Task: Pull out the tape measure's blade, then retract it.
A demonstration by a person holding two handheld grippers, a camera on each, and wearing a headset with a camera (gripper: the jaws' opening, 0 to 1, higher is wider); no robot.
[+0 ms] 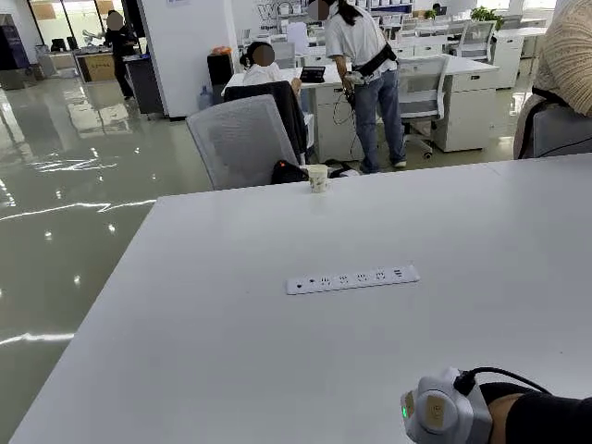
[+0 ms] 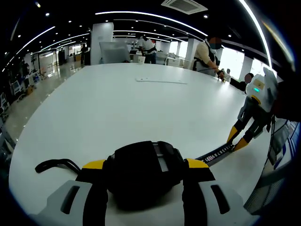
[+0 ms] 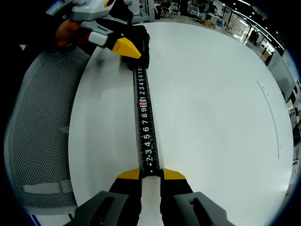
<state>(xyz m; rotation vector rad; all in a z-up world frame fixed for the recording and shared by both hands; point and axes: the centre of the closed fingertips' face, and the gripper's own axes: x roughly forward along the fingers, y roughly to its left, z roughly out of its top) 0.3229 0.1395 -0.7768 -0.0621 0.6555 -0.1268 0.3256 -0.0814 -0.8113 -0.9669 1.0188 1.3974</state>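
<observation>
The black tape measure case (image 2: 143, 172) sits between the yellow-tipped jaws of my left gripper (image 2: 145, 165), which is shut on it just above the white table (image 2: 117, 108). A black wrist strap (image 2: 51, 165) trails from the case to the left. The blade (image 2: 217, 153) runs out of the case to the right, where my right gripper (image 2: 233, 143) pinches its end. In the right gripper view, the numbered blade (image 3: 142, 117) stretches straight from my right gripper (image 3: 150, 174), shut on its tip, up to the case (image 3: 141, 44) held by the left gripper (image 3: 129, 47).
A white power strip (image 1: 351, 278) lies mid-table and a paper cup (image 1: 317, 178) stands at the far edge. A grey mesh chair (image 3: 37, 132) is close beside the table's near edge. Office chairs (image 1: 242, 139), desks and people stand beyond.
</observation>
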